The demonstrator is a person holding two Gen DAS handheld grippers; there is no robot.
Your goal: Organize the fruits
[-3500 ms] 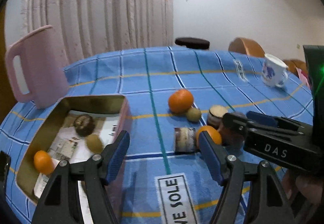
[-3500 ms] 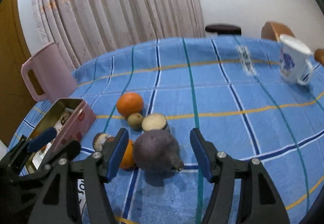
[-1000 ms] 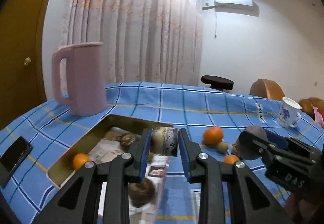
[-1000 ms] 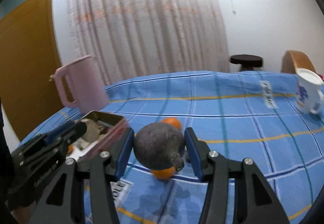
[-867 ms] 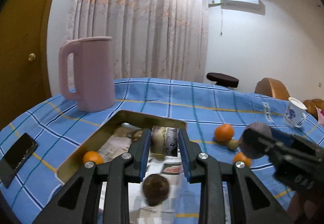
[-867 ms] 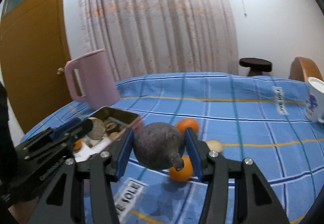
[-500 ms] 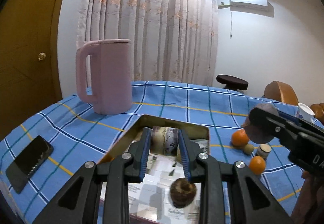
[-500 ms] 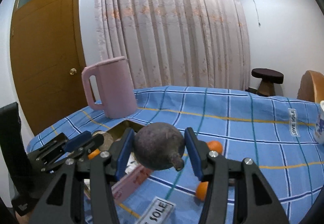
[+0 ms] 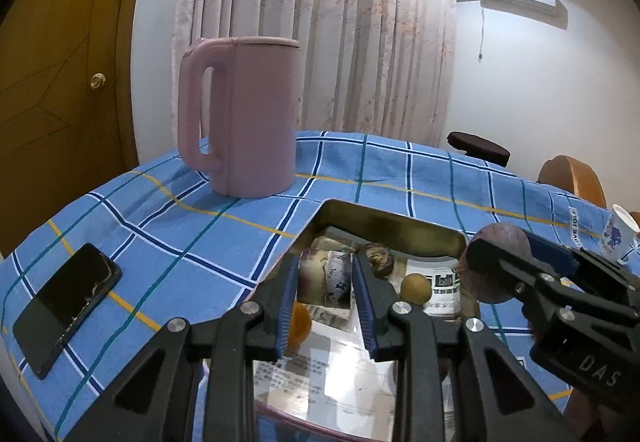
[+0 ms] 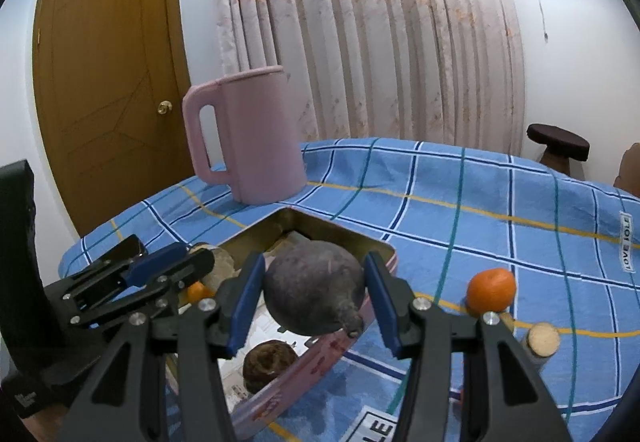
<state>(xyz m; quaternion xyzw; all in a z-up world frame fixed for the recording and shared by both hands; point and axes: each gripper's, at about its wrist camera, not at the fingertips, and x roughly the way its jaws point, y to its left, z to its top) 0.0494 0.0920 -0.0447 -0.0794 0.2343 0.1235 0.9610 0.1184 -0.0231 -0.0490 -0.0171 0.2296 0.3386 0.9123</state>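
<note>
My left gripper (image 9: 325, 284) is shut on a cut purple-and-white chunk (image 9: 325, 279) and holds it above the open metal tin (image 9: 384, 220). In the tin lie a brown wrinkled fruit (image 9: 376, 257), a small tan fruit (image 9: 416, 285) and an orange (image 9: 299, 324). My right gripper (image 10: 314, 292) is shut on a dark purple round fruit (image 10: 314, 288), held over the tin's right side (image 10: 384, 254); it also shows in the left wrist view (image 9: 500, 258). An orange (image 10: 491, 289) and a cut piece (image 10: 542, 340) rest on the blue cloth to the right.
A tall pink jug (image 9: 244, 114) stands just behind the tin. A black phone (image 9: 66, 304) lies on the cloth at the left edge. A white patterned cup (image 9: 618, 238) stands far right. A dark stool (image 10: 558, 142) and a wooden door (image 10: 108, 90) lie beyond the table.
Both grippers took hold of their pieces, lifted them and carried them left over the tin. In the last half second both moved further left, closer to the jug.
</note>
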